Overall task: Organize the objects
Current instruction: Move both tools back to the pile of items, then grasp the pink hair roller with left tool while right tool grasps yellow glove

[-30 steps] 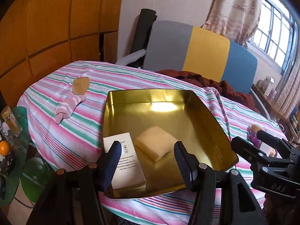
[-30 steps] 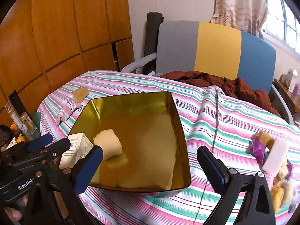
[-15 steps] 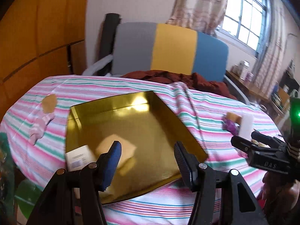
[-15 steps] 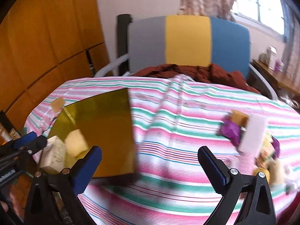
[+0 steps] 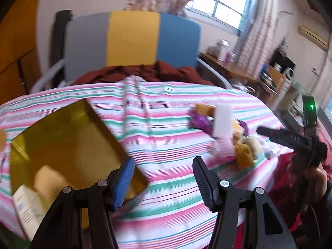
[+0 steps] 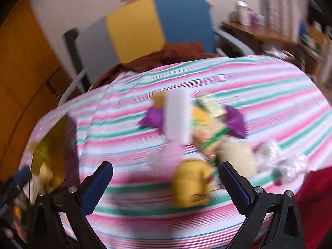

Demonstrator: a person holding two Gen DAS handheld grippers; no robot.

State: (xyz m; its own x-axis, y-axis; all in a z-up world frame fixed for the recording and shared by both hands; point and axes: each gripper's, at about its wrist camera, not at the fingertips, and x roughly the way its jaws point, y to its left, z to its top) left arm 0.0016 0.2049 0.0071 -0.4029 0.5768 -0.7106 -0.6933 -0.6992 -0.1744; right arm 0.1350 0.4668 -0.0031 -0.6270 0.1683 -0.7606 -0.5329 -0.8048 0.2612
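Looking over the striped table (image 5: 166,128) first: gold tray (image 5: 62,145) sits at its left edge, already holding a white box (image 5: 27,209) and a pale sponge (image 5: 49,181). Right side has the pile (image 6: 203,128) of leftovers (blurry, mostly soft wrappers and sponges). The yellow block (image 6: 189,183) lies nearest, just ahead of the right gripper (image 6: 166,183), jaws wide and empty. Left gripper (image 5: 164,181) is parted, empty too. Block's probably light and squishy, so I'd pinch its long sides gently.

Pile of small items (image 6: 199,132) smeared by blur — none identifiable; gold tray (image 5: 62,145) cut off at left.
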